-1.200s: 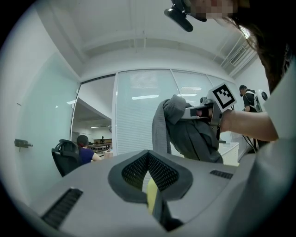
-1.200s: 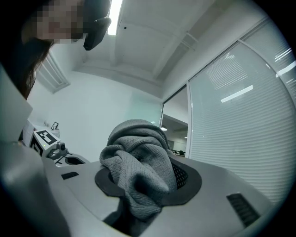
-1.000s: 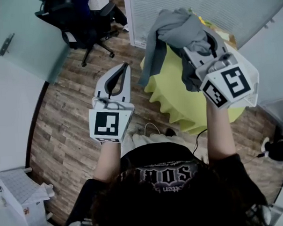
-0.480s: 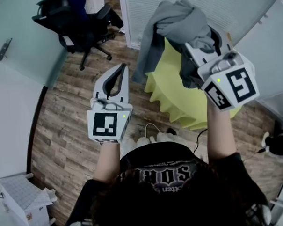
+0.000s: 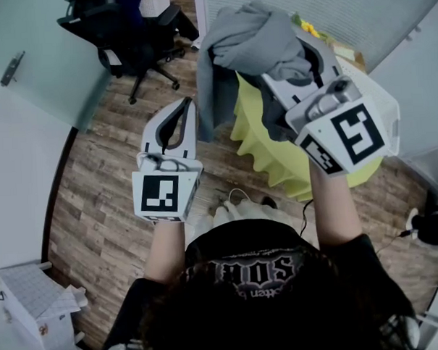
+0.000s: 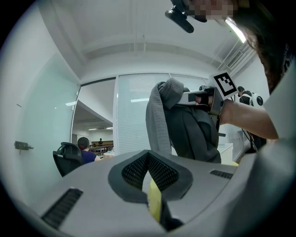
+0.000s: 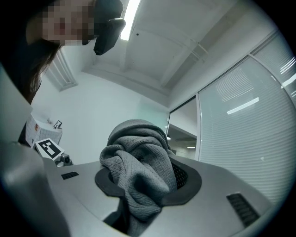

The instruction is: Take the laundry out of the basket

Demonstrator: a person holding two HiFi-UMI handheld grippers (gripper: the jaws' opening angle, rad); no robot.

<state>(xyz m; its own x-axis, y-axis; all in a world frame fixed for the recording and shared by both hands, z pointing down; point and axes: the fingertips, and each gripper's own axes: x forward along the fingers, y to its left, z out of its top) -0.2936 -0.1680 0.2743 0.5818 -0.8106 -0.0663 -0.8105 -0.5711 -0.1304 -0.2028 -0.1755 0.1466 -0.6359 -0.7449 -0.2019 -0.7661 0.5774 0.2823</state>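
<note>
A grey knitted garment (image 5: 249,42) is bunched in my right gripper (image 5: 290,55), held high over a round table with a yellow cloth (image 5: 276,150). Its loose end hangs down toward the left gripper. In the right gripper view the garment (image 7: 138,157) fills the gap of the right gripper (image 7: 138,152), which is shut on it. My left gripper (image 5: 189,105) points level just left of the hanging cloth, with its tips together and nothing in them. In the left gripper view the garment (image 6: 185,129) hangs ahead of the shut left gripper (image 6: 148,155). No basket is in view.
A black office chair (image 5: 126,37) stands at the back left on the wooden floor (image 5: 96,183). A white boxy object (image 5: 32,302) sits at the lower left. A cable (image 5: 238,199) lies near the person's feet, and a dark object (image 5: 431,226) is at the right edge.
My right gripper has carried the garment left and a little up, closer to the left gripper. The hanging end now swings beside the left jaws. The left gripper has shifted only slightly.
</note>
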